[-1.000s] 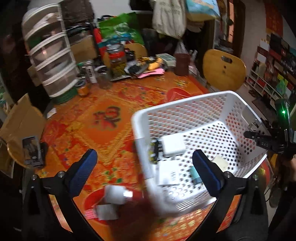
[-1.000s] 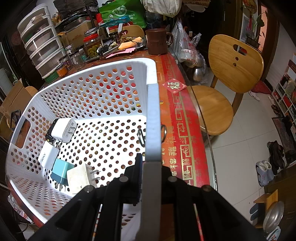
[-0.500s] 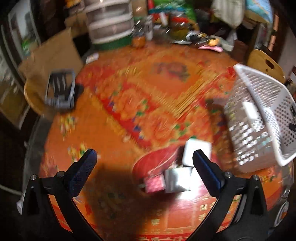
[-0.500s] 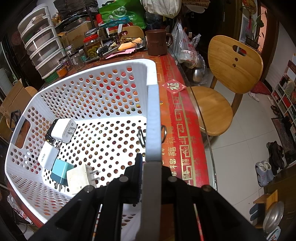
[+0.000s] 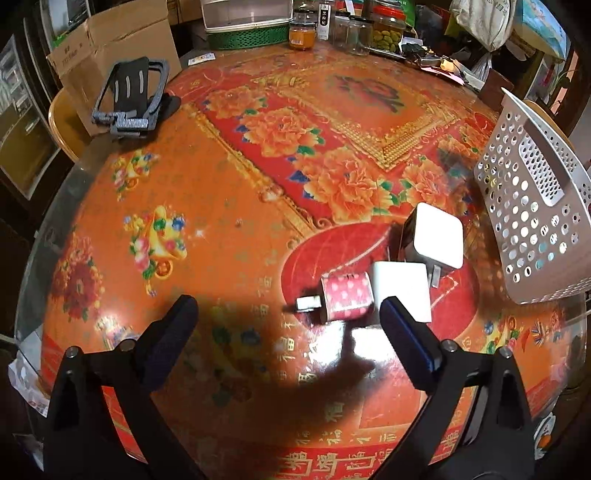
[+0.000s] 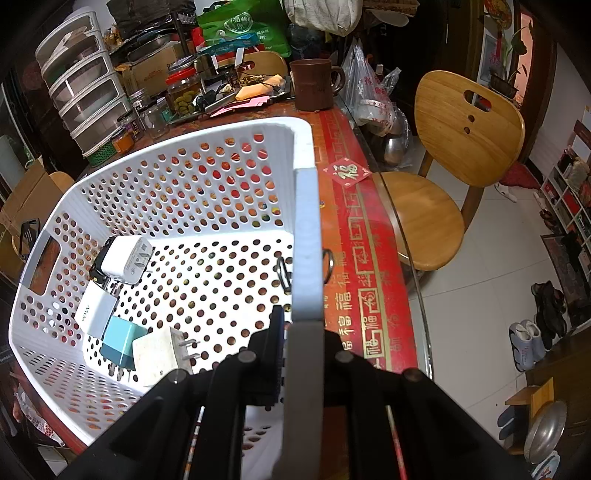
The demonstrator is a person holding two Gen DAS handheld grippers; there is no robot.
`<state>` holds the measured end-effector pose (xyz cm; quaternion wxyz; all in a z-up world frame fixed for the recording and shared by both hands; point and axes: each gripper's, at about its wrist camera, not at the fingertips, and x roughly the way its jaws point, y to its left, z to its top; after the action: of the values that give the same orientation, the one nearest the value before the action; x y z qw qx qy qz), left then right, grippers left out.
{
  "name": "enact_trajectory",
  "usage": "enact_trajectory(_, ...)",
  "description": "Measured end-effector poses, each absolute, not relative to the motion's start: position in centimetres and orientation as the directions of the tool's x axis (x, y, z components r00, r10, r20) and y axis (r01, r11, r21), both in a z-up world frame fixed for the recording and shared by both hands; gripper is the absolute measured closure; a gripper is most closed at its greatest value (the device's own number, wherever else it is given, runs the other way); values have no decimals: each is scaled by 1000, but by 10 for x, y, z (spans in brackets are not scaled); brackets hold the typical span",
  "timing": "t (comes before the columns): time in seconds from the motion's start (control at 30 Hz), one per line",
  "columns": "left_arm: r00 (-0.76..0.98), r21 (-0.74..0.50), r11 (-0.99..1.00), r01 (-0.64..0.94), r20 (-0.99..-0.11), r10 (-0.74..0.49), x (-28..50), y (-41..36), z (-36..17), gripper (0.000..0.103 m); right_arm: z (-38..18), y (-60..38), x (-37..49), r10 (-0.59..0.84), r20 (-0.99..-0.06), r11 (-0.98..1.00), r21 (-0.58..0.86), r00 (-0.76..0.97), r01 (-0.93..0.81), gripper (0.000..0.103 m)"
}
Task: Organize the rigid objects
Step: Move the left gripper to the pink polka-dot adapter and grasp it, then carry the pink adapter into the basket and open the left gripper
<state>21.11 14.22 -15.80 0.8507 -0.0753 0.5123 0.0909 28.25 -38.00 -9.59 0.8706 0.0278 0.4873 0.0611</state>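
Three chargers lie together on the red floral table (image 5: 221,206): a pink dotted one (image 5: 345,297), a flat white one (image 5: 402,291) and an upright white one (image 5: 437,236). My left gripper (image 5: 288,328) hovers just in front of them, its jaws wide and closing, with nothing between the pads; the pink charger sits just beyond the right fingertip (image 5: 395,314). The white perforated basket (image 5: 532,206) stands to their right. My right gripper (image 6: 303,332) is shut on the basket's rim (image 6: 306,229). Inside the basket lie several chargers, among them a white one (image 6: 125,260), a teal one (image 6: 118,341) and a cream one (image 6: 160,354).
A grey phone stand (image 5: 129,96) rests at the table's far left beside a cardboard box (image 5: 110,40). Jars (image 5: 303,35) and a brown mug (image 6: 314,85) crowd the far edge. A wooden chair (image 6: 461,129) stands off the table's right side, and a drawer unit (image 6: 81,92) stands at the back.
My left gripper swung away from above the basket, leftward and down to the chargers on the table, and its jaws narrowed slightly. The right gripper and the basket stayed still.
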Motion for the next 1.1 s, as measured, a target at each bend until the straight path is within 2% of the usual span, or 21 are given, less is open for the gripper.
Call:
enact_trajectory(0.3, 467, -70, 971, -229, -883, 46, 215, 142, -162, 15, -96, -380, 282, 133, -845, 991, 108, 518, -79, 93)
enact_trajectory(0.4, 449, -57, 964, -259, -891, 68, 215, 150, -165, 25, -96, -380, 282, 133, -845, 991, 108, 518, -78, 93)
enact_trajectory(0.7, 443, -66, 969, -236, -895, 47, 222, 146, -176, 27, -96, -380, 282, 132, -845, 991, 107, 518, -79, 93)
enact_trajectory(0.77, 440, -65, 968, -241, -897, 49, 223, 145, -178, 43, -96, -380, 282, 132, -845, 991, 107, 517, -79, 93)
enact_trajectory(0.8, 445, -56, 968, -245, -894, 61, 223, 145, -177, 47, -96, -379, 282, 131, -846, 991, 106, 517, -78, 93)
enact_trajectory(0.83, 444, -61, 967, -246, -894, 57, 224, 145, -177, 57, -96, -379, 282, 130, -846, 991, 105, 517, -78, 93)
enact_trajectory(0.87, 444, -58, 968, -243, -894, 58, 224, 145, -176, 61, -97, -379, 282, 130, -846, 991, 104, 517, -79, 93)
enact_trajectory(1.1, 455, -64, 966, -252, -889, 60, 223, 148, -172, 61, -97, -379, 281, 129, -846, 992, 102, 517, -81, 93)
